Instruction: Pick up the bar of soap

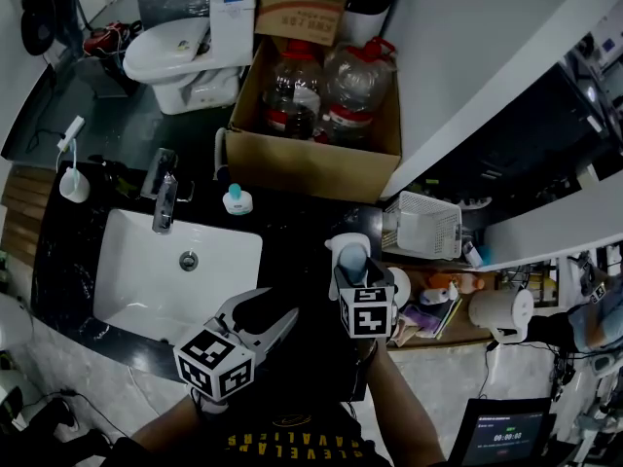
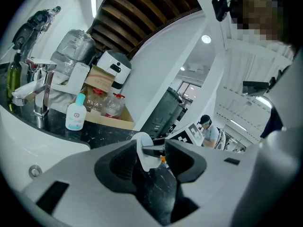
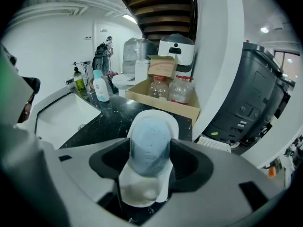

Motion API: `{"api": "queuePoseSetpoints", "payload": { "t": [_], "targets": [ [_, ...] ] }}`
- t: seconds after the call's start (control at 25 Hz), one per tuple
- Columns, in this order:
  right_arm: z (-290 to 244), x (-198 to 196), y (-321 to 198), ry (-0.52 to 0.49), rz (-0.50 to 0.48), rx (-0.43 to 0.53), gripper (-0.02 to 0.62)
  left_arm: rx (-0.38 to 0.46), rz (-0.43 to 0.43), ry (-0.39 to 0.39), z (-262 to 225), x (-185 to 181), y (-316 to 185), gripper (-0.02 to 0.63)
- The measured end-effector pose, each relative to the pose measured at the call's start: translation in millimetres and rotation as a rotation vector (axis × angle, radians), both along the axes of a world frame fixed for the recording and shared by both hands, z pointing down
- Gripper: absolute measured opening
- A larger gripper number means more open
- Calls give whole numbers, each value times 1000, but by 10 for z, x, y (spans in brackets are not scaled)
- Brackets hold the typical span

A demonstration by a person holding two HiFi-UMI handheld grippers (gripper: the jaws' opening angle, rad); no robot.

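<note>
A pale blue bar of soap (image 3: 149, 143) lies in a white soap dish (image 3: 142, 193) on the black counter, right of the sink. My right gripper (image 3: 150, 151) straddles it, one dark pad on each side of the bar, jaws at their widest and not squeezing it. In the head view the soap (image 1: 351, 258) and dish (image 1: 336, 245) sit just ahead of the right gripper (image 1: 350, 269). My left gripper (image 1: 275, 307) hovers over the counter's front edge, left of the dish, open and empty. Its own view looks past the left gripper (image 2: 151, 162) at the dish (image 2: 144, 148).
A white sink (image 1: 127, 261) with a chrome faucet (image 1: 164, 197) lies to the left. A white bottle with a teal cap (image 1: 235, 200) stands behind it. A cardboard box of water jugs (image 1: 311, 159) borders the counter's back, and a white basket (image 1: 423, 224) sits to the right.
</note>
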State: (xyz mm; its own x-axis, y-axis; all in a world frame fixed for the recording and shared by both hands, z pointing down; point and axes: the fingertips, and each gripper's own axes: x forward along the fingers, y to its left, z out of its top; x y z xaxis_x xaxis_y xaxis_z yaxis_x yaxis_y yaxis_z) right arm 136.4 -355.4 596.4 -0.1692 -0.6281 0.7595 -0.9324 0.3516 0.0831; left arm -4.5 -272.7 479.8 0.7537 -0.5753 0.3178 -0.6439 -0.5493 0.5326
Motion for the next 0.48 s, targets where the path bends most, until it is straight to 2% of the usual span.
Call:
{"api": "queuePoseSetpoints", "payload": {
  "t": [0.32, 0.48],
  "targets": [
    [12, 26, -8, -2, -8, 7, 267, 11, 2, -1, -51, 27, 54, 196],
    [-48, 32, 1, -29, -8, 56, 265, 17, 4, -7, -73, 22, 117, 196]
  ]
}}
